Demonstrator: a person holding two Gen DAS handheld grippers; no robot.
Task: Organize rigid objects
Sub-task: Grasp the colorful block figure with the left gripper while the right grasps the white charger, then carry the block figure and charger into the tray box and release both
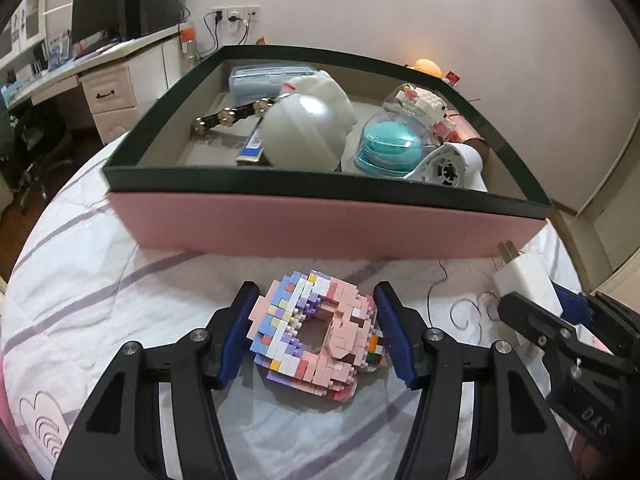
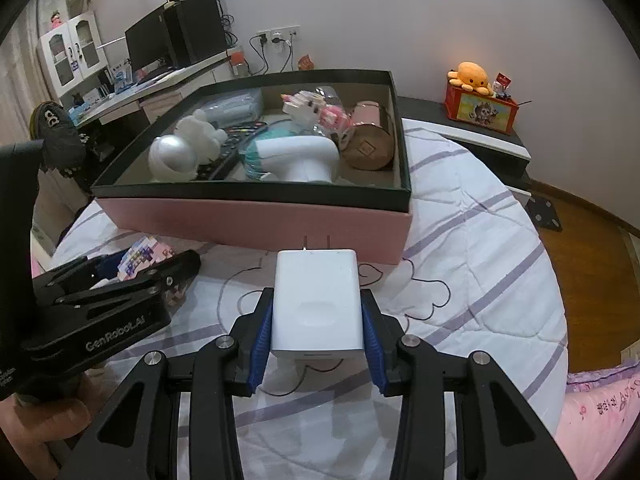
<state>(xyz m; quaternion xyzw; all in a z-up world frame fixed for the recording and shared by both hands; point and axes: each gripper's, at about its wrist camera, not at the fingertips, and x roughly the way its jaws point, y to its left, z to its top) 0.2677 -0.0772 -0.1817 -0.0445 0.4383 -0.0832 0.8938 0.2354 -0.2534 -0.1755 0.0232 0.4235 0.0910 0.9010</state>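
Two grabs going: my right gripper [image 2: 318,334] pinches the stiff charger [image 2: 316,300]; left gripper [image 1: 316,332], half-spread, straddles the crumbly brick donut [image 1: 316,332] near the bed's [image 1: 120,300] box [image 1: 320,224] — hold its flanks.

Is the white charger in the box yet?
Out. The white charger is clamped in the right hand-held gripper, in front of the box.

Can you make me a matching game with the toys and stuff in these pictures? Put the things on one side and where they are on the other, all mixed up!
Things:
1. white charger
2. brick donut
3. white hair dryer
4. orange octopus plush

Places:
A. inside the pink box
B. on the red box by the wall
C. clamped in the right gripper
D. on the bed quilt, between the left gripper fingers

Pairs: 1-C, 2-D, 3-A, 4-B
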